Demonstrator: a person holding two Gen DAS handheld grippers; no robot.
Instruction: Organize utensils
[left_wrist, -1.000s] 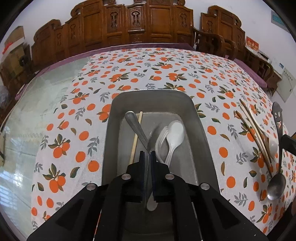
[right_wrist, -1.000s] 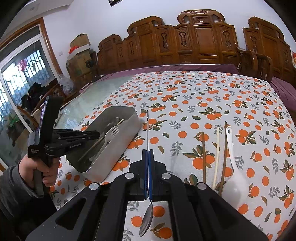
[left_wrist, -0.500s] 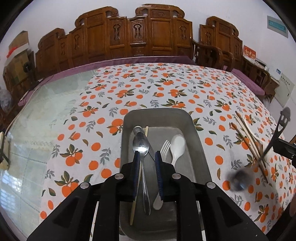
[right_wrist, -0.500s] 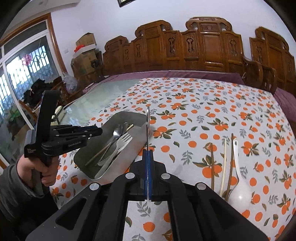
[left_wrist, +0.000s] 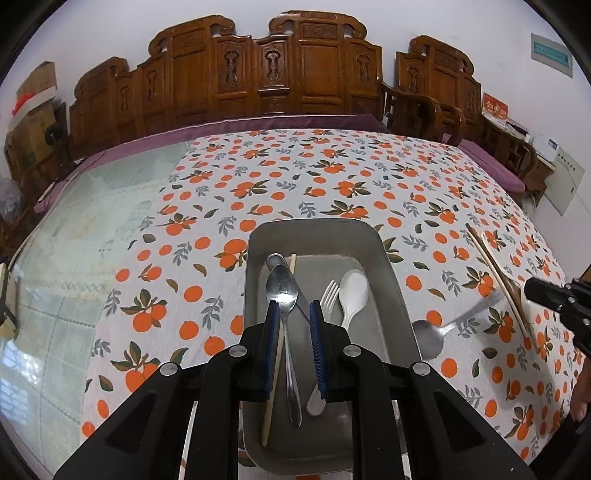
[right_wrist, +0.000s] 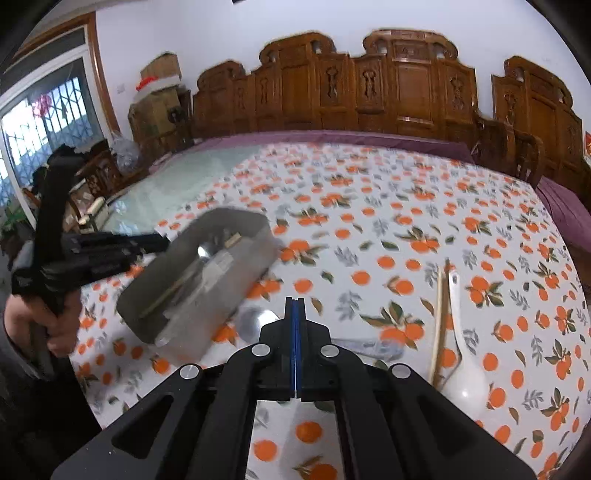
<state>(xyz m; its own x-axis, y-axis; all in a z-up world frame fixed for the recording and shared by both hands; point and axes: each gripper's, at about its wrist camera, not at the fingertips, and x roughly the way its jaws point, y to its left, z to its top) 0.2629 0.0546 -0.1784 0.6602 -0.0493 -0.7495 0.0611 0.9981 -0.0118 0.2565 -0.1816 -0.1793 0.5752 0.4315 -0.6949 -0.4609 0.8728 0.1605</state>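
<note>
A grey metal tray (left_wrist: 391, 273) sits on the orange-print tablecloth and holds a metal spoon (left_wrist: 282, 291), a fork (left_wrist: 330, 291), a white spoon (left_wrist: 354, 291) and a chopstick (left_wrist: 275, 373). My left gripper (left_wrist: 294, 332) is open above the tray, its jaws on either side of the metal spoon's handle. My right gripper (right_wrist: 294, 314) is shut on a metal spoon (left_wrist: 428, 338), whose bowl hangs just right of the tray; it shows blurred in the right wrist view (right_wrist: 256, 325). The tray (right_wrist: 192, 314) lies left of the right gripper.
Chopsticks (right_wrist: 439, 317) and a white spoon (right_wrist: 461, 354) lie on the cloth to the right; the chopsticks also show in the left wrist view (left_wrist: 495, 273). Carved wooden chairs (left_wrist: 280, 74) line the table's far side. Bare glass tabletop (left_wrist: 81, 229) lies to the left.
My left gripper opened, left the metal spoon in the tray and drew back. My right gripper carried its spoon left toward the tray and turned it from upright to lying crosswise.
</note>
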